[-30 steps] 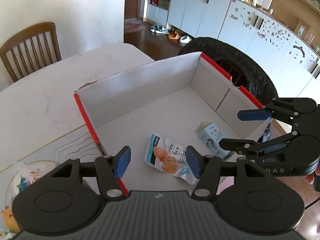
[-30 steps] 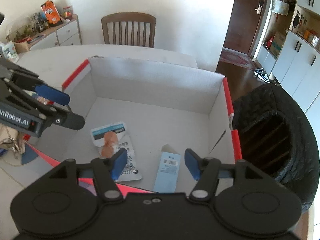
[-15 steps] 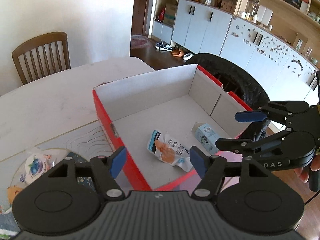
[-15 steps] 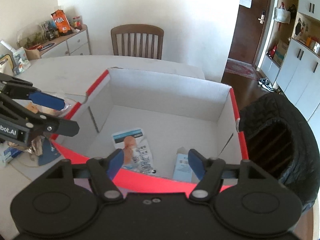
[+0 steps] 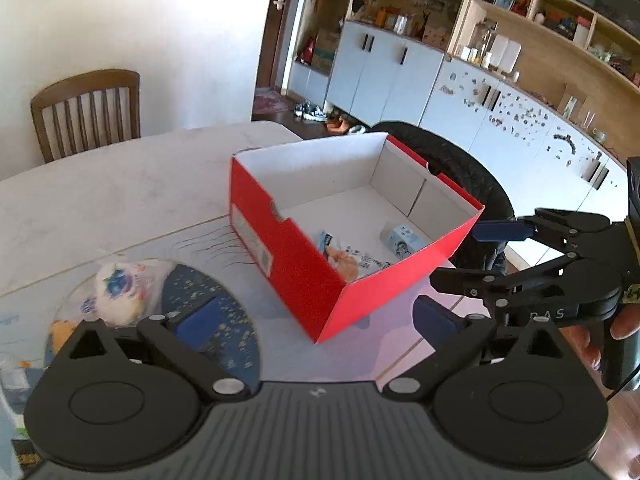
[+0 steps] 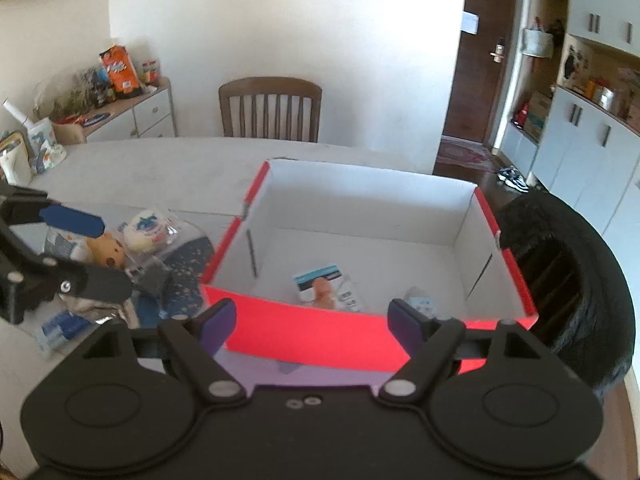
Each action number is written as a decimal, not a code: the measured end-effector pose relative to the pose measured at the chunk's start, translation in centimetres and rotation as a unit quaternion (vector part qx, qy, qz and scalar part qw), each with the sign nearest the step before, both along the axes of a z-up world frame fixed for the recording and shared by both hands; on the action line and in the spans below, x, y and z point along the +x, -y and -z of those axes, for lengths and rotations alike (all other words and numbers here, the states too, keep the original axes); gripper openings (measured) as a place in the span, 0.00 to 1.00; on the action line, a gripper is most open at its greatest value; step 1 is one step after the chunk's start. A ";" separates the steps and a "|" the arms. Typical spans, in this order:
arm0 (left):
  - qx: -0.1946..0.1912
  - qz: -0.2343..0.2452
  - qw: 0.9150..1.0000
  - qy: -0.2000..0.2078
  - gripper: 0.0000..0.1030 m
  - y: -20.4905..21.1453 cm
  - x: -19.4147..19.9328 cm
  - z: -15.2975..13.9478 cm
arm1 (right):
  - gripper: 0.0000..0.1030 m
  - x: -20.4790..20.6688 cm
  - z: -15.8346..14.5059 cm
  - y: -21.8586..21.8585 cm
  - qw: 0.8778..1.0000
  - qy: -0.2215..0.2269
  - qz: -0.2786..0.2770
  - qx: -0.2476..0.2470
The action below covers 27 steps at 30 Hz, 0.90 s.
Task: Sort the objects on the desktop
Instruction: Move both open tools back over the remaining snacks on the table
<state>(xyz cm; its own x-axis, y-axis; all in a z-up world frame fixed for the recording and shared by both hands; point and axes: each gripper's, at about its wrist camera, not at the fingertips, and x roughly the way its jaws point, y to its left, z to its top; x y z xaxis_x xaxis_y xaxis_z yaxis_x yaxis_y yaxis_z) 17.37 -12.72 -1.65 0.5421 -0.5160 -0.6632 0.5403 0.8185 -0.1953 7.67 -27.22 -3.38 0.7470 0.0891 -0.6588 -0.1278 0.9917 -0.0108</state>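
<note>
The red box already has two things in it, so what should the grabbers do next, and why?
Probably the left gripper, open and empty, should swing left toward the round wrapped snack on the table. The red box holds only a packet and a small carton, while snacks wait outside. The right gripper is open and empty too.

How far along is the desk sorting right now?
Done: a snack packet and a small blue carton lie in the red box. In hand: nothing; left hand-held gripper and right hand-held gripper are open. Left: wrapped snacks on the table.
</note>
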 end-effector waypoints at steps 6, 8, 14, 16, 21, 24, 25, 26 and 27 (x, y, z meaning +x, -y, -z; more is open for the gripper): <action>0.011 0.009 0.999 0.031 1.00 -3.6 -2.3 -0.2 | 0.82 -1.8 0.0 -3.6 1.000 0.007 0.018 -0.001; 0.008 0.011 0.999 0.032 1.00 -4.7 -2.8 -0.1 | 0.82 -2.2 0.1 -4.9 1.000 0.006 0.024 0.000; 0.009 -0.003 0.999 0.038 1.00 -8.2 -3.9 0.0 | 0.82 -3.0 0.3 -8.2 1.000 -0.001 0.027 0.001; 0.008 -0.020 0.999 0.037 1.00 -9.5 -3.9 0.1 | 0.82 -3.1 0.4 -9.5 1.000 -0.002 0.022 -0.003; 0.014 -0.047 0.998 0.033 1.00 -12.5 -4.1 0.9 | 0.82 -3.2 0.7 -12.5 1.000 -0.004 0.001 -0.010; 0.008 -0.063 0.998 0.027 1.00 -14.2 -4.0 1.2 | 0.82 -3.1 1.0 -14.1 1.000 -0.006 -0.012 -0.013; 0.005 -0.067 0.997 0.024 1.00 -14.7 -4.1 1.3 | 0.82 -3.0 1.1 -14.5 1.000 -0.006 -0.014 -0.013; 0.005 -0.073 0.997 0.022 1.00 -15.1 -4.1 1.5 | 0.82 -2.9 1.3 -14.9 1.000 -0.006 -0.016 -0.012; 0.007 -0.077 0.997 0.022 1.00 -15.5 -4.2 1.7 | 0.82 -2.8 1.4 -15.4 1.000 -0.007 -0.018 -0.011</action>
